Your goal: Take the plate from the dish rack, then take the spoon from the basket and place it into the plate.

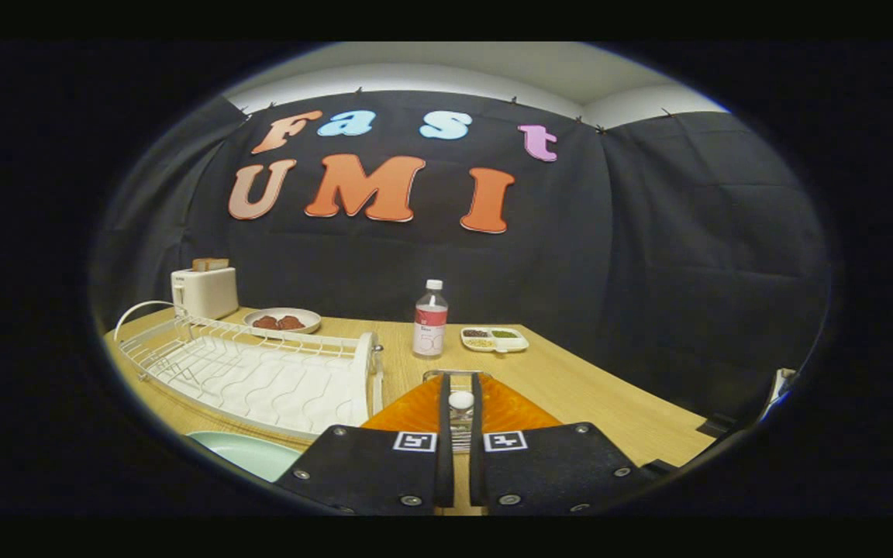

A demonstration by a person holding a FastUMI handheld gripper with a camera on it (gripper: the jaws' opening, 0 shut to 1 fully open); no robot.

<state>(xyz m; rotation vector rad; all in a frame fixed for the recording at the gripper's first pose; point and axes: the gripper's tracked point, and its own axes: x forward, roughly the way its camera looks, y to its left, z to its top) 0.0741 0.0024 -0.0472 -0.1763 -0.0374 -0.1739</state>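
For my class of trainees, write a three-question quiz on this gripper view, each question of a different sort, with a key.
1. True or false: the white dish rack has a plate standing in it.
2. What do the gripper fingers hold between them? A) the water bottle B) the spoon C) the toaster
3. Fill in: the spoon is held above the ______ basket.

Key
1. False: the rack's slots are bare, and the pale green plate lies on the table in front of the rack.
2. B: both fingers press on its handle.
3. Orange.
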